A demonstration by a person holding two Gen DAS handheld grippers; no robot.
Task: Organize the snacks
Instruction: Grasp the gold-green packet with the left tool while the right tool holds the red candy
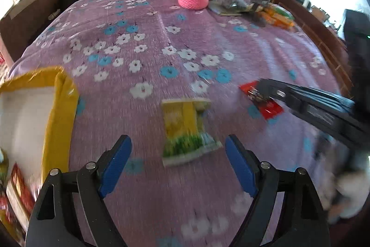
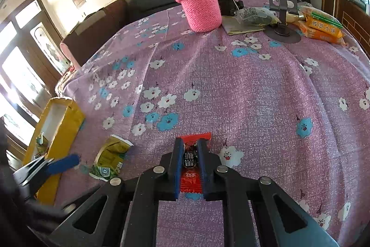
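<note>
Now | R gripper (image 2: pixel 190 149) clamped on red candy pkt (image 2: pixel 193 179) | L gripper (image 1: pixel 177 152) wide apart over yellow-green pkt (image 1: pixel 185 129)

One yellow box (image 2: pixel 67 122), one green-yellow packet (image 2: pixel 111 157), one red candy packet (image 2: pixel 193 179), one pink-sleeved bottle (image 2: pixel 198 4), one phone stand (image 2: pixel 282 4), two grippers.
</note>
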